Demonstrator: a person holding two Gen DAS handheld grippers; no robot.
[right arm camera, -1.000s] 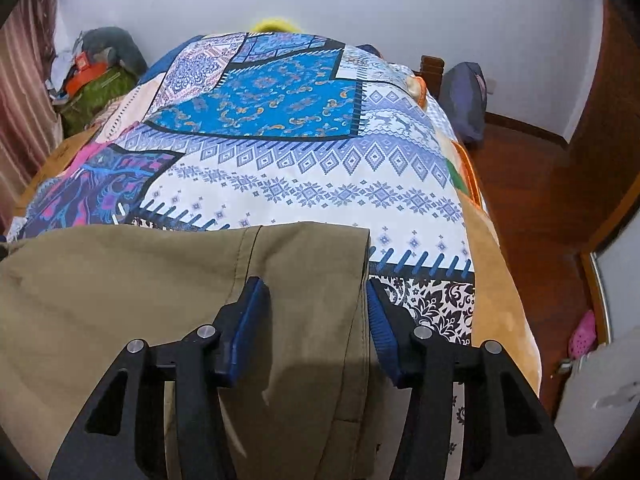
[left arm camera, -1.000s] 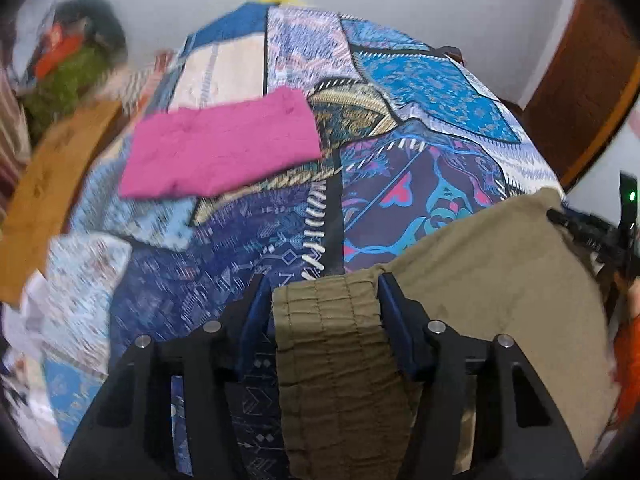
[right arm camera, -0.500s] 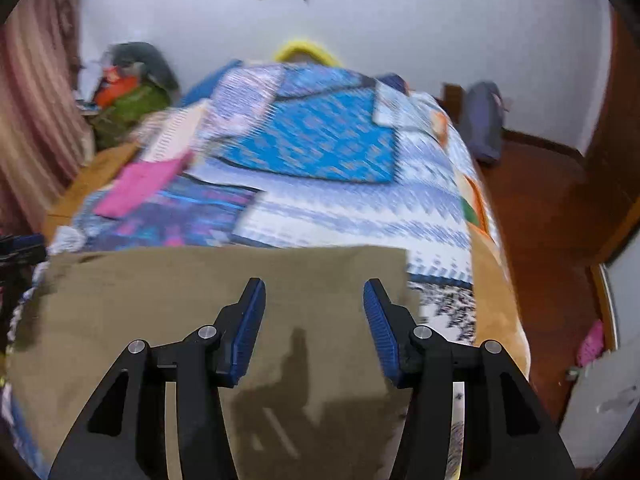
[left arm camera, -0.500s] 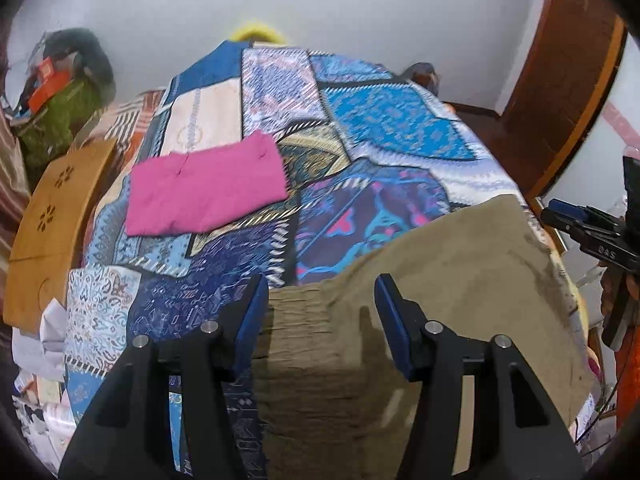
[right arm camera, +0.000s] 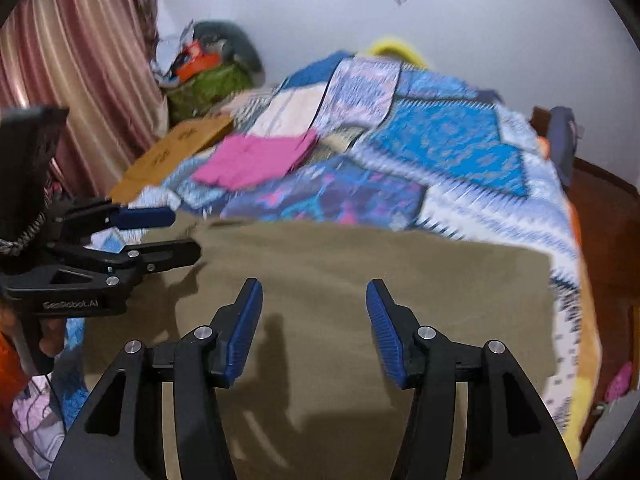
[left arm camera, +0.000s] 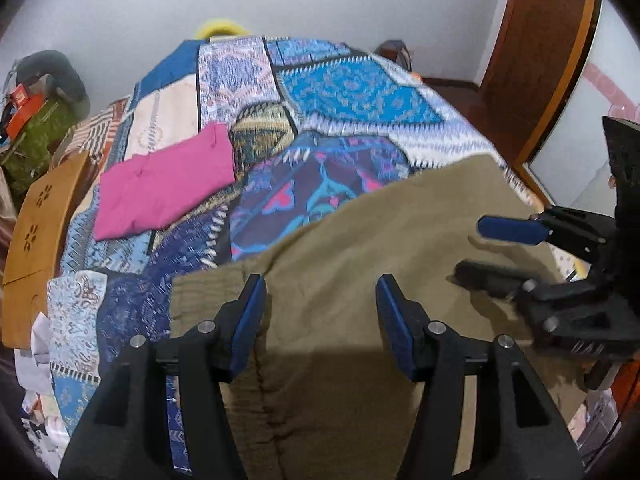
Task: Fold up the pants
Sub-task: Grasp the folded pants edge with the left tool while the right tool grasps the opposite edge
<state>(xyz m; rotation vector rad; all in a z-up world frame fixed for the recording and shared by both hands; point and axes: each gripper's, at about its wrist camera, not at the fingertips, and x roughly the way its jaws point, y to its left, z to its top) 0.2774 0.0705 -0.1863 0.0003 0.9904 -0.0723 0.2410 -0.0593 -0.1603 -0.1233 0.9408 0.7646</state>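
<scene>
Olive-brown pants (left arm camera: 360, 248) lie spread flat across the near end of the bed, also in the right wrist view (right arm camera: 360, 280). Their ribbed waistband (left arm camera: 204, 300) is at the left. My left gripper (left arm camera: 320, 312) is open and empty, held above the waistband end. My right gripper (right arm camera: 314, 312) is open and empty above the other end. Each gripper shows in the other's view: the right one (left arm camera: 492, 248) at the right edge, the left one (right arm camera: 176, 232) at the left edge, both with jaws apart.
A patchwork blue bedspread (left arm camera: 344, 92) covers the bed. A folded pink garment (left arm camera: 168, 184) lies further back on the left. A wooden board (left arm camera: 36, 232) sits at the bed's left edge, with clutter and a curtain (right arm camera: 72, 80) behind. A wooden door (left arm camera: 544, 60) is at the right.
Both grippers let go of the pants and opened. They have lifted and drawn back, and the pants now lie flat on the bed.
</scene>
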